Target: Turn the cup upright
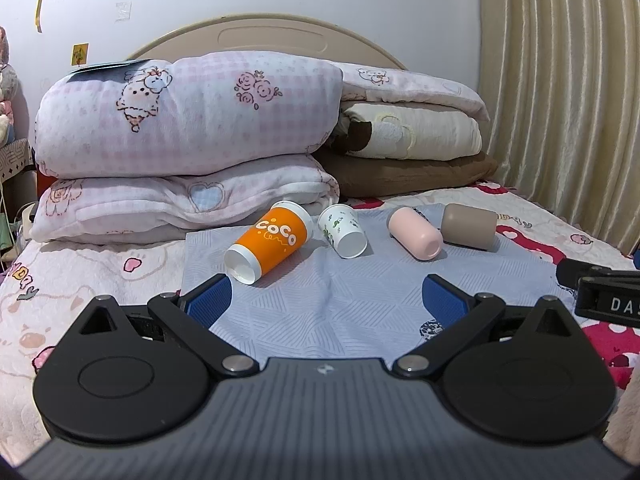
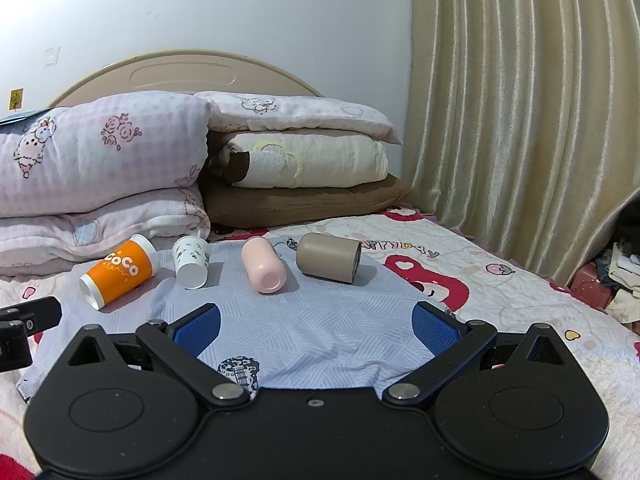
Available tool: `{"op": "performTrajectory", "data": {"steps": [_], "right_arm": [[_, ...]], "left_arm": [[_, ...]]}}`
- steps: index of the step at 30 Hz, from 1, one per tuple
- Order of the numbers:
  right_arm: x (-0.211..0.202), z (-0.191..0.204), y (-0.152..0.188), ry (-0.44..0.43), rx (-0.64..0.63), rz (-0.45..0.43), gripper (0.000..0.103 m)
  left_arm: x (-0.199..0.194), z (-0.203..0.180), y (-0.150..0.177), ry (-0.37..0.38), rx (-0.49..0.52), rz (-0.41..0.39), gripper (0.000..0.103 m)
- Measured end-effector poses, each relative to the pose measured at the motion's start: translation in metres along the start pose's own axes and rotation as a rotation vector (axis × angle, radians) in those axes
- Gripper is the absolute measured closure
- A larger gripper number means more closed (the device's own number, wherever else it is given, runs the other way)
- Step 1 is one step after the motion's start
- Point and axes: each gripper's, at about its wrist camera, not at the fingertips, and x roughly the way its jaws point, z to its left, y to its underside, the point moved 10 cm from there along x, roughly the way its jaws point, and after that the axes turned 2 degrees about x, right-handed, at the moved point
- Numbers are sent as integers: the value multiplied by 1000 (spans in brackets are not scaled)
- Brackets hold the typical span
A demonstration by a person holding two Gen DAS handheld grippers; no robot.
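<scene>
Several cups lie on their sides in a row on a pale blue cloth (image 1: 320, 304) on the bed. From left: an orange "CoCo" paper cup (image 1: 270, 242) (image 2: 120, 274), a small white printed cup (image 1: 343, 230) (image 2: 192, 262), a pink cup (image 1: 416, 233) (image 2: 264, 266) and a taupe cup (image 1: 469, 226) (image 2: 329, 262). My left gripper (image 1: 326, 300) is open and empty, a little short of the cups. My right gripper (image 2: 316, 328) is open and empty, also short of them.
Folded pink and cream quilts (image 1: 180, 132) are stacked behind the cups against the headboard (image 1: 272, 36). A curtain (image 2: 520, 120) hangs on the right. The right gripper's body shows at the edge of the left wrist view (image 1: 600, 292).
</scene>
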Motion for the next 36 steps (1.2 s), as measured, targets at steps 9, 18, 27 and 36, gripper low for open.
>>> {"op": "performTrajectory", "data": {"steps": [9,18,27,36], "right_arm": [[-1,2,-5,-26,-29,12,0],[0,-7,-53,-251,-162,19,0],[30,-34,-74,-407,-448,45,0],[89,-39,-73,-572,-649,57,1]], "left_arm": [[0,1,0,27,-44,24,0],[20,-38,-20,119,-75,132,0],[73,-99,-49,179,-113,221,0],[153,-154,-48,224,-180,332,0]]}}
